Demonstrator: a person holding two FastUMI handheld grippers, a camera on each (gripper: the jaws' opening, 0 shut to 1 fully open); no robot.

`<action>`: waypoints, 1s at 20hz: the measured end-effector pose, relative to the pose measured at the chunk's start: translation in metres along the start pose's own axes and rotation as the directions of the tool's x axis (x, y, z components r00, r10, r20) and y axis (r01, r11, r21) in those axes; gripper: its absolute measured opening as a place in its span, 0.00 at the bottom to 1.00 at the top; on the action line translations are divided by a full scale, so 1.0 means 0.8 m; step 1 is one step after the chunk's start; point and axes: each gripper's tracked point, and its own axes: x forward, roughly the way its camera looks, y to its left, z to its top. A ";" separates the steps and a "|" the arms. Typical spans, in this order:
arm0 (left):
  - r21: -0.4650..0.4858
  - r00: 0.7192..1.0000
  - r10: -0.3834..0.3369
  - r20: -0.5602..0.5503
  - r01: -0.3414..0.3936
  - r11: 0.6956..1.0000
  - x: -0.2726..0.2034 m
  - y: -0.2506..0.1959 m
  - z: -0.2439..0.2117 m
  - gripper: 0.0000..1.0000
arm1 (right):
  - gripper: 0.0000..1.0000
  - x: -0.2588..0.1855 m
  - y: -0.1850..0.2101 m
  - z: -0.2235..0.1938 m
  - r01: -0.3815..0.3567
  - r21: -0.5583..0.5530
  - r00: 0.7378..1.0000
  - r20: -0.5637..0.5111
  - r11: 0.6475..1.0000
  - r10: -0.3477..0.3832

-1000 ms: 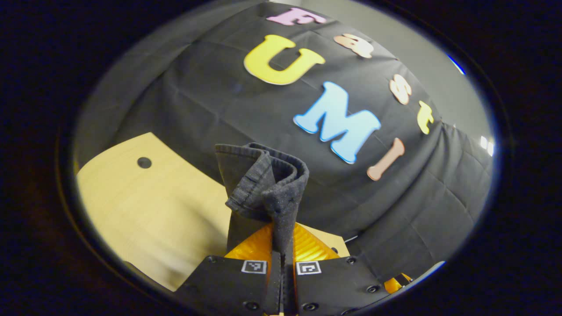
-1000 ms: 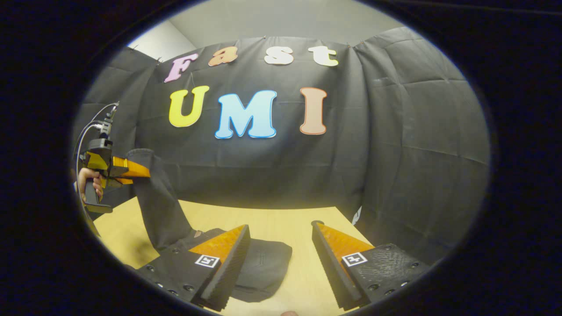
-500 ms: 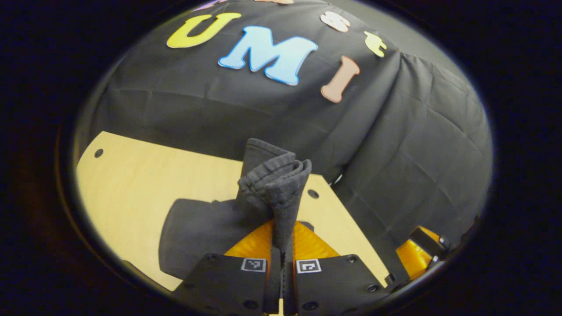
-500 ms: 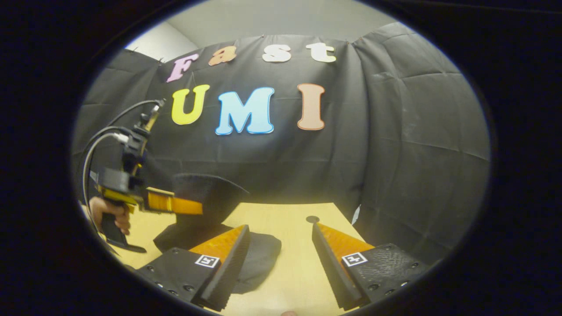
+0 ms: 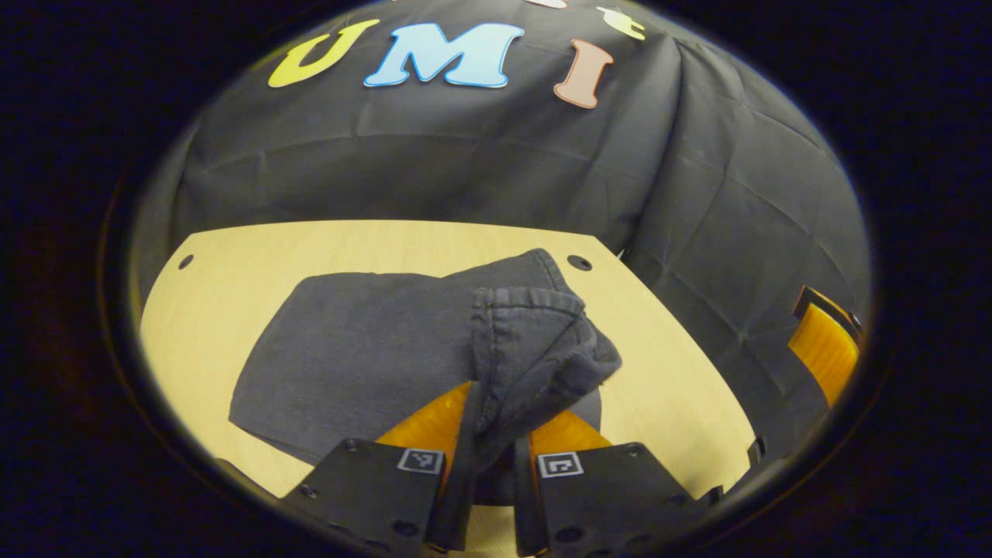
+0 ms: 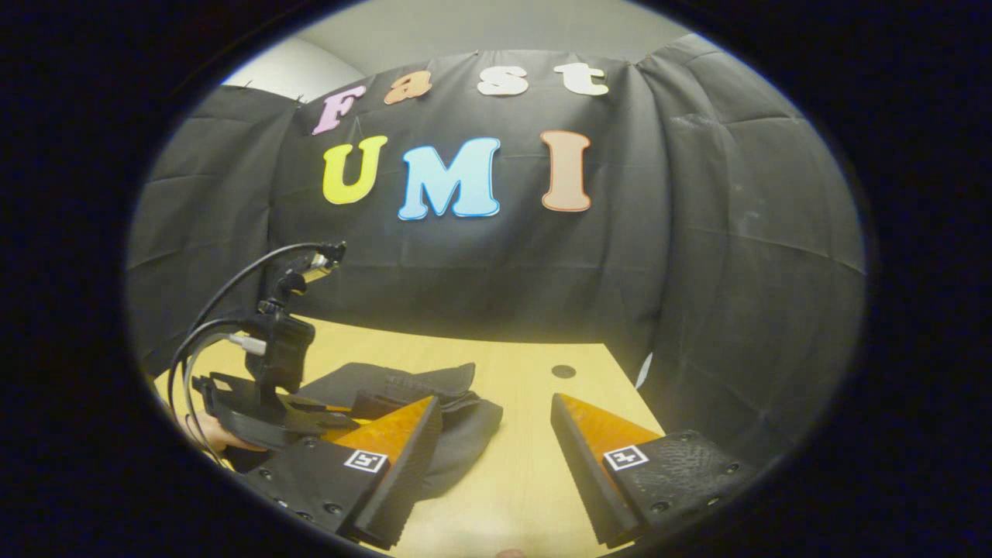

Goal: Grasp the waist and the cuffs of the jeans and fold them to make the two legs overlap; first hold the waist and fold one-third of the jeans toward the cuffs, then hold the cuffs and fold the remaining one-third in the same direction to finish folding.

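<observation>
Jeans [image 5: 364, 349]: dark denim, folded into a compact stack on the wooden table [image 5: 232, 256], toward its far right corner. The cuff end [image 5: 535, 349] is bunched and draped over the stack's near right part, not yet flat.

Left gripper [image 5: 492, 457]: your fingers are closed to a narrow gap on the bunched cuff fabric; both press on it. In the right gripper view this tool sits low over the stack.

Right gripper [image 6: 496, 465]: your jaws stand wide apart and hold nothing. The gripper hovers above bare table just right of the stack.

Step in hand (judgement): the last third is being laid over; release comes next.

Risk, crumpled top layer: if you let go while the cuffs are bunched, the fold will likely set lumpy and the legs will not lie aligned.

Risk, dragged stack: pulling the fingers back before they open fully could snag the hem and slide the lower layers.

Risk, table edge: the stack lies near the right edge; a push that way could tip fabric over it.

Risk, collision: the two tools are close; bringing the right one in to smooth could strike the left tool's cable [image 6: 225, 310].
</observation>
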 end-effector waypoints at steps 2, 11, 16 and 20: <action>-0.003 0.999 0.003 0.038 -0.003 1.000 -0.019 -0.003 0.009 0.45 | 0.85 -0.003 -0.006 0.006 0.020 0.003 1.000 0.017 1.000 -0.020; 0.098 0.919 0.070 0.388 -0.117 0.988 -0.196 0.005 0.125 0.93 | 0.86 -0.036 -0.018 0.031 0.115 0.007 0.991 0.066 0.993 -0.115; 0.087 0.846 0.139 0.515 -0.214 0.973 -0.284 0.040 0.153 0.94 | 0.86 -0.076 -0.008 0.058 0.172 0.017 0.977 0.128 0.985 -0.173; 0.075 0.835 0.168 0.524 -0.242 0.967 -0.319 0.058 0.131 0.94 | 0.86 -0.107 0.006 0.081 0.207 -0.029 0.963 0.184 0.978 -0.198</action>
